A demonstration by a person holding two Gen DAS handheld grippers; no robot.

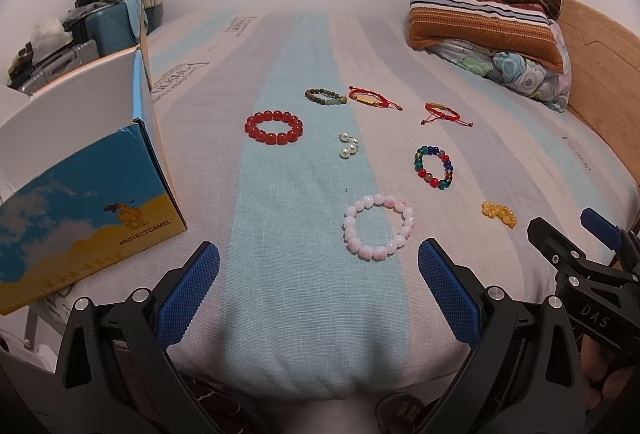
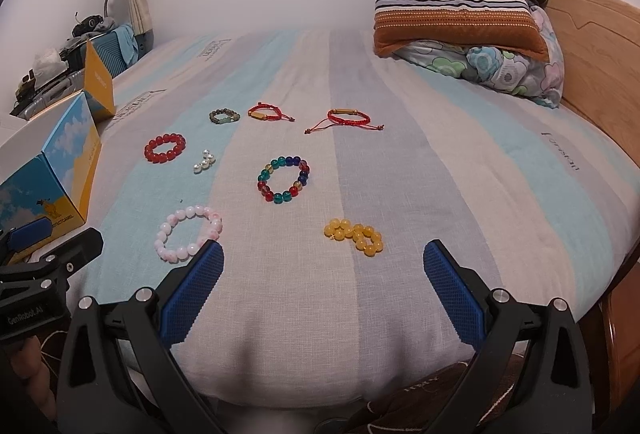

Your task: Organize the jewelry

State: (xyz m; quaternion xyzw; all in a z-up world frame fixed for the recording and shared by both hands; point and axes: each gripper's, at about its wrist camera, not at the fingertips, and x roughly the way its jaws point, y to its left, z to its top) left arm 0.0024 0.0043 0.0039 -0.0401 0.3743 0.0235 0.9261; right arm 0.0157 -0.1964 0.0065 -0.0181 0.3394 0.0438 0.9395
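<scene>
Several bracelets lie on the striped bed sheet. A pink bead bracelet lies nearest, just beyond my open, empty left gripper. A yellow bead bracelet lies just beyond my open, empty right gripper. Farther off lie a multicolour bracelet, a red bead bracelet, pearl beads, a dark green bracelet and two red cord bracelets.
An open blue and yellow cardboard box stands at the bed's left edge. Stacked pillows lie at the far right by a wooden headboard. Suitcases and clutter stand beyond the box.
</scene>
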